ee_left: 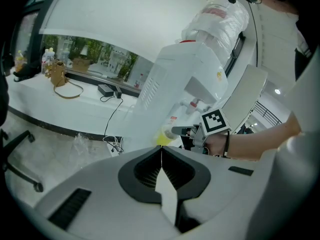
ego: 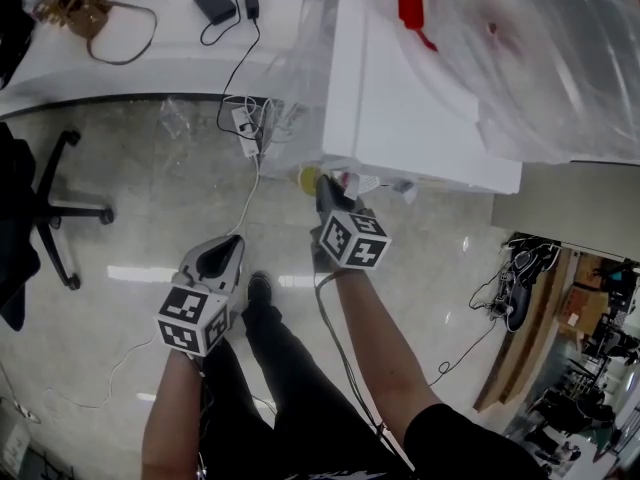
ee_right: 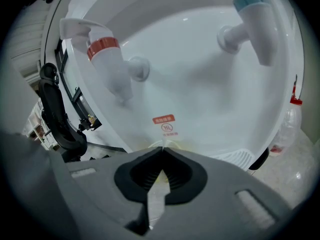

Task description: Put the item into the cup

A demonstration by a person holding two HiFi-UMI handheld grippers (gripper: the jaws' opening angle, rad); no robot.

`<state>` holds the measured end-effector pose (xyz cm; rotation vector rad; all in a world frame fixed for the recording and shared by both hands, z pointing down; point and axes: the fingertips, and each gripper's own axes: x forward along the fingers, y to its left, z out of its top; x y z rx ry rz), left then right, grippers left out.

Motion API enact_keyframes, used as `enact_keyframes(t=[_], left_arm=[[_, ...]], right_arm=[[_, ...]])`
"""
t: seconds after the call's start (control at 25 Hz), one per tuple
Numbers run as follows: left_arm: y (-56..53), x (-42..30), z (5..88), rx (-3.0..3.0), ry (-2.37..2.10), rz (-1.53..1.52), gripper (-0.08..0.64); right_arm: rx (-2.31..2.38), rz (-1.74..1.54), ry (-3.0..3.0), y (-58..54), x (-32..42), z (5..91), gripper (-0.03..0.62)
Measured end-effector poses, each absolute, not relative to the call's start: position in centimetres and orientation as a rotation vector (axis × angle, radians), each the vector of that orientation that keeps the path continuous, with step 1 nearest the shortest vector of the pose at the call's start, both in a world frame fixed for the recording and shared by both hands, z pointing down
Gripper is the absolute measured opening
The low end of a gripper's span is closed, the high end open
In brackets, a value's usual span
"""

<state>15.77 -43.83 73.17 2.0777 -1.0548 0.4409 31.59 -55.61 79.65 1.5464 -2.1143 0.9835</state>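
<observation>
The left claw (ee_left: 161, 150) sits low at the left of the head view, shut tight with nothing in it. The cup (ee_left: 163, 138) is up and to its right, at the dispenser (ego: 400, 108). The right claw (ee_right: 162, 149) is nearer and looks pinched on the cup's thin rim. The red tap (ee_right: 106, 59) hangs above, left of the blue tap (ee_right: 252, 19). I see no item to drop in.
</observation>
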Motion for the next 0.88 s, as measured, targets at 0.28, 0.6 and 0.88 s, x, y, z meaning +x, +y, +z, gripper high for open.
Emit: enact_keyframes(t=[0.28,0.6,0.88], left_arm=[[-44.2,15.9,73.2,2.080,-1.040,0.438,0.006],[-44.0,16.5,73.7,2.081,-1.016,0.451,0.006],[-43.5,16.8,73.0,2.097,-0.999,0.455,0.006]], right_arm=[[1.545,0.965,-2.090,-55.8,31.9,79.9,0.006],[1.532,0.987,-2.117,-55.8,31.5,79.8,0.072],[1.557,0.977,-2.130,-54.9,31.4,78.5,0.072]])
